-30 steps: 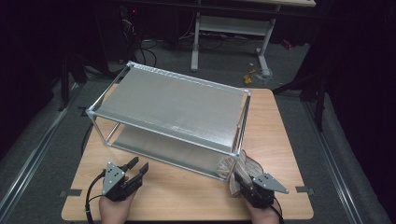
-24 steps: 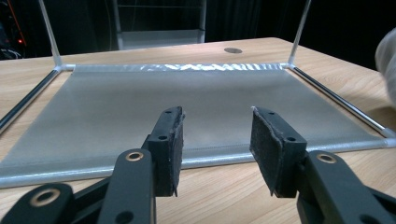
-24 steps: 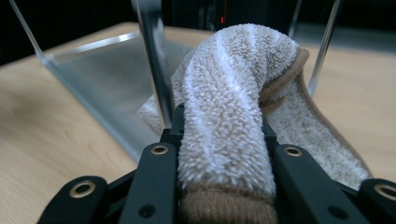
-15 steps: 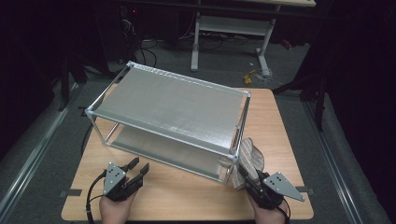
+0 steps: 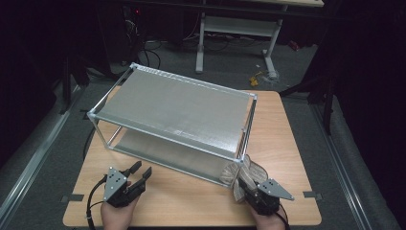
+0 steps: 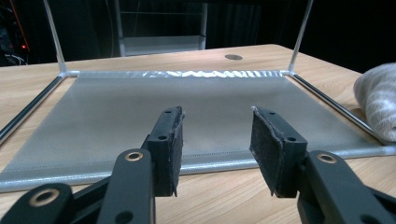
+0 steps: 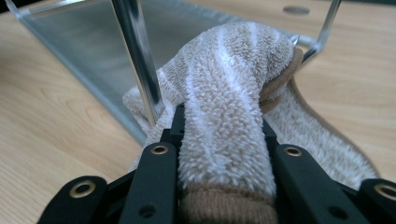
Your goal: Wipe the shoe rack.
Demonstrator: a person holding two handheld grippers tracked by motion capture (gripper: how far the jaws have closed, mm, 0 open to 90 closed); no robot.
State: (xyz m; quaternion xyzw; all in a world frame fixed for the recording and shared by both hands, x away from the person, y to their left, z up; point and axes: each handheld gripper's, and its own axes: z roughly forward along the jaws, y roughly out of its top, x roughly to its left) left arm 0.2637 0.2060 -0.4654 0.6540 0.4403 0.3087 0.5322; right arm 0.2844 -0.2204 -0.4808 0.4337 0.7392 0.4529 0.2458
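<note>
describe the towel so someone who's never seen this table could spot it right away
Start from the wooden table and the two-tier metal shelf rack standing on it. At the rack's near right corner post, the right gripper is clamped on a bunched towel. It is the one soft thing there: fluffy terry cloth, beige with white stripes and a tan hem.

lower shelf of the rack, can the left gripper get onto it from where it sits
Probably yes. The left gripper has open, empty fingers aimed at the lower shelf, whose near edge lies open ahead. The towel sits off at one corner, held by the right gripper.
</note>
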